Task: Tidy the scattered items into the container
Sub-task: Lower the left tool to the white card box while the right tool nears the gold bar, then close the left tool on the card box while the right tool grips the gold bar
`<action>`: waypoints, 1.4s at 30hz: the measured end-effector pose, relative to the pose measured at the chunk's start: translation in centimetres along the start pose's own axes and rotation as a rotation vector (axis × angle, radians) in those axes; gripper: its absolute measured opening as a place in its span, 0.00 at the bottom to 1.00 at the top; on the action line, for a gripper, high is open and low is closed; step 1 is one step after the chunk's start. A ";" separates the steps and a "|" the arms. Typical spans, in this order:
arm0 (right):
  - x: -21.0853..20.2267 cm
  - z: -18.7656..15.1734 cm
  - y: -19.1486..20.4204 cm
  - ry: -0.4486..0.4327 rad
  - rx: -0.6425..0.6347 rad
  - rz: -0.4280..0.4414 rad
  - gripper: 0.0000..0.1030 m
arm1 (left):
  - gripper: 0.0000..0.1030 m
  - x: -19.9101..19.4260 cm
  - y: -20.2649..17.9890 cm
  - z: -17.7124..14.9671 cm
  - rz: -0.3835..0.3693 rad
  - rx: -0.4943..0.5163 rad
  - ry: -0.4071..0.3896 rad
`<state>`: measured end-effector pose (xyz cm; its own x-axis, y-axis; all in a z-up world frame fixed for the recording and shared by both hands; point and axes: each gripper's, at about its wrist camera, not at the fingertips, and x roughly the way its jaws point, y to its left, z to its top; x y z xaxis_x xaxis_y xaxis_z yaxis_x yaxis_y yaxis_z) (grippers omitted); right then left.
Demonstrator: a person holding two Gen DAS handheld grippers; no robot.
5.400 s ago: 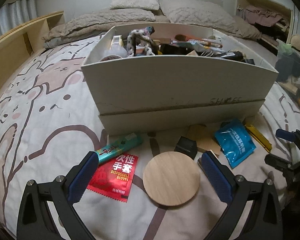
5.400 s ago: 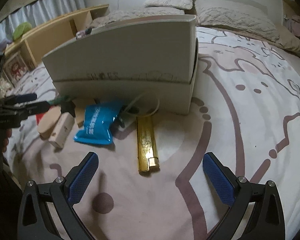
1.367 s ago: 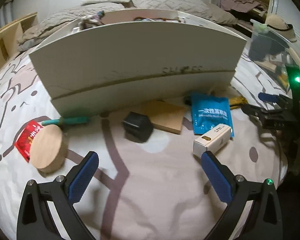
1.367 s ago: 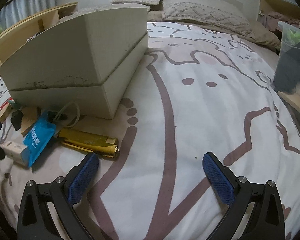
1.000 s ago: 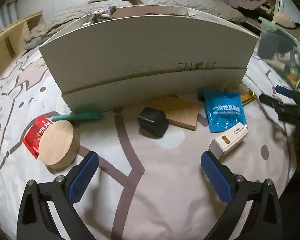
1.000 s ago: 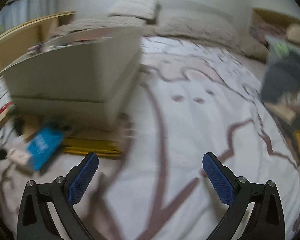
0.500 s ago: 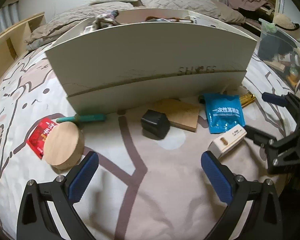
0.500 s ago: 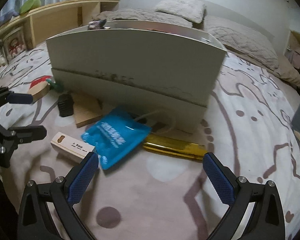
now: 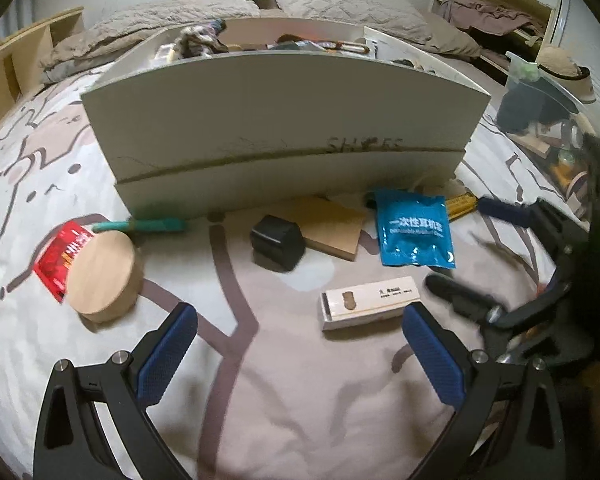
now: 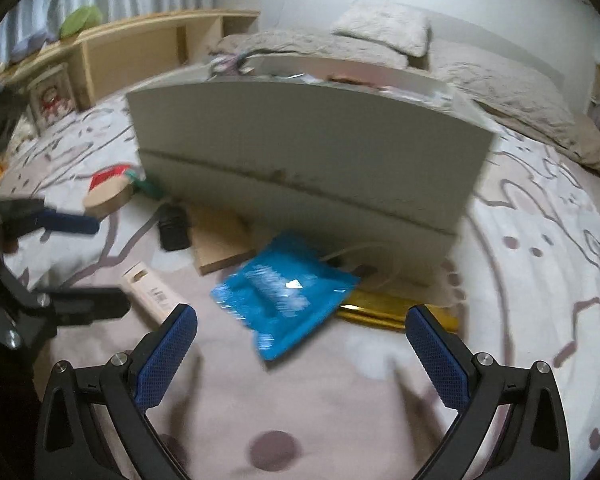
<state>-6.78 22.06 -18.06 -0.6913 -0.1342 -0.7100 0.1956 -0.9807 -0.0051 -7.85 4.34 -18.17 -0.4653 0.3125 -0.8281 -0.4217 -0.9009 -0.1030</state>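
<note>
A white box [image 9: 284, 120] [image 10: 308, 152], partly filled, stands on the bed. In front of it lie a red packet [image 9: 58, 254], a round wooden disc [image 9: 102, 276], a teal pen [image 9: 148, 225], a black cube [image 9: 278, 242], a wooden board [image 9: 332, 226], a blue pouch [image 9: 414, 234] [image 10: 284, 292], a small beige carton [image 9: 370, 303] [image 10: 152, 292] and a gold bar [image 10: 396, 308]. My left gripper [image 9: 300, 352] hangs open just short of the carton. My right gripper [image 10: 302, 352] is open over the blue pouch's near end, and shows at the right of the left wrist view [image 9: 480, 256].
The patterned bedspread [image 9: 260, 420] runs towards me. Pillows [image 9: 340, 4] lie behind the box. A wooden shelf unit [image 10: 140, 48] stands to the left of the bed. Clutter, a hat and a bin [image 9: 540, 96] sit off the right edge.
Both grippers moved closer to the items and lower. The right one swung in towards the blue pouch, and the left now has the beige carton just ahead. Both stayed open.
</note>
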 end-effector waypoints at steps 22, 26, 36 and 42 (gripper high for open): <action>2.7 0.1 -3.3 0.109 0.074 -0.139 1.00 | 0.98 1.7 -1.5 -0.4 -0.041 -0.102 0.009; 2.9 -0.2 -3.8 0.116 0.102 -0.148 1.00 | 0.88 1.6 -1.7 -0.6 0.007 -0.087 0.000; 2.2 -1.3 -4.8 0.102 0.146 -0.146 0.92 | 0.76 1.2 -1.3 -0.8 0.021 -0.096 -0.008; 1.8 -1.4 -4.3 0.061 0.134 -0.143 0.79 | 0.65 1.2 -1.4 -0.6 0.025 -0.095 -0.008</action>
<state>-7.85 26.26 -20.32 -0.6610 0.0125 -0.7503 0.0018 -0.9998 -0.0183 -7.32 5.73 -19.33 -0.4811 0.2916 -0.8267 -0.3345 -0.9328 -0.1344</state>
